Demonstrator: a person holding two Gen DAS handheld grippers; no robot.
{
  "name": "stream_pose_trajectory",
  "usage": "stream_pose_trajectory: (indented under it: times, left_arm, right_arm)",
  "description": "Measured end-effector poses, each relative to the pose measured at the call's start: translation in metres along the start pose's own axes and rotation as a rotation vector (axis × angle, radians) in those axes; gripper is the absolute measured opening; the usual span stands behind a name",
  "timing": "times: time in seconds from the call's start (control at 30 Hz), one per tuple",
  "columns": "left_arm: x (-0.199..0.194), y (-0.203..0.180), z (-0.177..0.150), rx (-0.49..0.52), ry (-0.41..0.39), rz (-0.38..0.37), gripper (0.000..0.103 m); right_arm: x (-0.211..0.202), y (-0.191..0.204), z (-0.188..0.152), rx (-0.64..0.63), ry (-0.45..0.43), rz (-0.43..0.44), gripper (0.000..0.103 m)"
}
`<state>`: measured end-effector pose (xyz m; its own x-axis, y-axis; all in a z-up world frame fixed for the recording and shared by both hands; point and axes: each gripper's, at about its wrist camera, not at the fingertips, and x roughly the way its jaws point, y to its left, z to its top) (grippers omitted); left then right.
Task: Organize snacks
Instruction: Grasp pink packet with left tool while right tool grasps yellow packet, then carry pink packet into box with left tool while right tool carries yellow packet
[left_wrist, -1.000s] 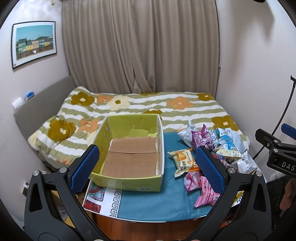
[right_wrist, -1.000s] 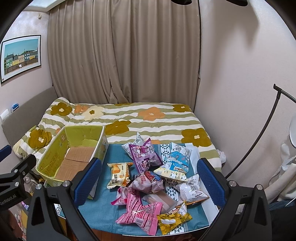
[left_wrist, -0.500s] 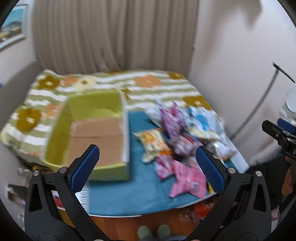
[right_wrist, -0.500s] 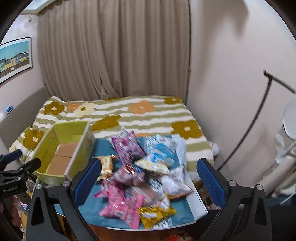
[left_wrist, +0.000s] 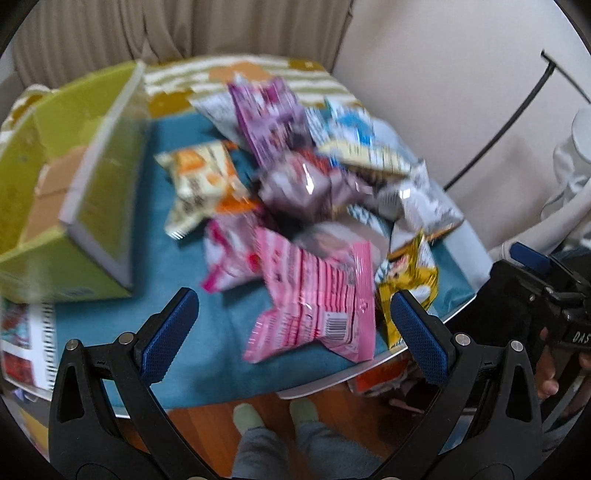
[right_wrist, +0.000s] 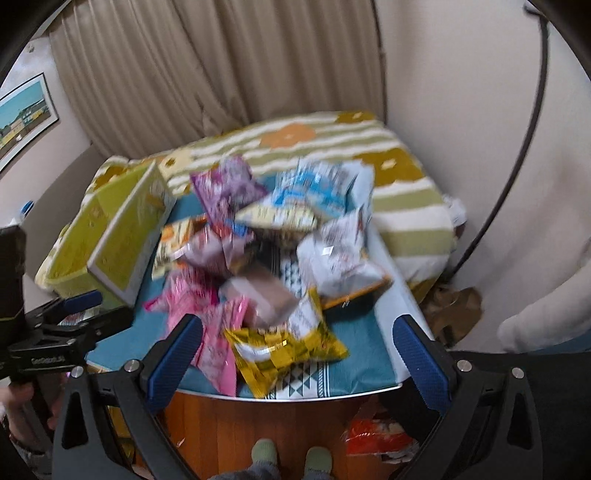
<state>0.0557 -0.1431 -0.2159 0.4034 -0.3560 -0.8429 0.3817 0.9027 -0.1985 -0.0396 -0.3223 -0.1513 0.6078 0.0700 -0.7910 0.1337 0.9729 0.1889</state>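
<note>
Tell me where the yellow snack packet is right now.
The yellow snack packet lies at the table's near edge in the right wrist view, right of the pink striped packet, between the open right gripper's fingers.

Left hand-held gripper (left_wrist: 293, 314) gapes above pink snack packet (left_wrist: 314, 299)

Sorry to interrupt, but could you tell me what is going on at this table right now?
A person is sorting snacks with a hand-held tool in each hand. The left tool is open over a pink snack bag; the right tool is open over a yellow snack bag. Neither holds anything. The green box beside the pile has no snacks visible inside.
</note>
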Motion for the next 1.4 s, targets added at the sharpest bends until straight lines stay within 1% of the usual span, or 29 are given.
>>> stream_pose_trajectory:
  times: [0.13, 0.27, 0.4, 0.47, 0.5, 0.57, 0.6, 0.63, 0.77, 0.83, 0.97, 1.13, 1.23, 1.37, 1.4]
  left_arm:
    - [0.032, -0.006, -0.006, 0.007, 0.045, -0.011, 0.1]
    - [0.053, -0.01, -0.009, 0.011, 0.076, -0.012, 0.099]
    - [0.07, -0.015, -0.01, 0.019, 0.104, -0.004, 0.09]
    - [0.078, -0.015, -0.012, 0.023, 0.119, 0.01, 0.089]
    - [0.082, -0.016, -0.012, 0.026, 0.128, 0.013, 0.085]
    - [0.087, -0.016, -0.014, 0.02, 0.131, 0.0, 0.082]
    - [0.088, -0.016, -0.015, 0.017, 0.13, -0.002, 0.079]
    - [0.089, -0.016, -0.016, 0.017, 0.13, -0.001, 0.074]
    - [0.09, -0.012, -0.02, 0.003, 0.13, -0.02, 0.073]
    - [0.089, -0.011, -0.02, -0.006, 0.132, -0.018, 0.072]
    - [0.081, -0.012, -0.023, 0.005, 0.13, 0.004, 0.071]
    - [0.069, -0.017, -0.026, 0.033, 0.111, 0.037, 0.071]
    - [0.064, -0.02, -0.025, 0.048, 0.096, 0.052, 0.07]
    - [0.057, -0.024, -0.022, 0.064, 0.085, 0.072, 0.07]
    - [0.053, -0.025, -0.021, 0.065, 0.082, 0.077, 0.07]
  right_arm:
    - [0.034, -0.007, -0.008, -0.063, 0.052, 0.064, 0.103]
    - [0.064, -0.007, -0.014, -0.161, 0.1, 0.111, 0.102]
    - [0.085, -0.008, -0.016, -0.23, 0.14, 0.162, 0.102]
    - [0.092, -0.008, -0.016, -0.257, 0.153, 0.172, 0.102]
    - [0.098, -0.008, -0.016, -0.27, 0.161, 0.175, 0.102]
    - [0.105, -0.007, -0.016, -0.278, 0.183, 0.191, 0.102]
    - [0.108, -0.008, -0.016, -0.278, 0.19, 0.202, 0.102]
    - [0.111, -0.008, -0.017, -0.28, 0.193, 0.213, 0.102]
    - [0.115, -0.007, -0.018, -0.299, 0.203, 0.237, 0.103]
    - [0.118, -0.004, -0.018, -0.319, 0.205, 0.23, 0.102]
    - [0.124, 0.0, -0.018, -0.313, 0.216, 0.25, 0.102]
    - [0.128, 0.003, -0.017, -0.307, 0.206, 0.256, 0.102]
    - [0.131, 0.002, -0.017, -0.288, 0.208, 0.274, 0.097]
    - [0.125, 0.002, -0.019, -0.28, 0.187, 0.281, 0.084]
    - [0.124, 0.002, -0.02, -0.28, 0.183, 0.276, 0.083]
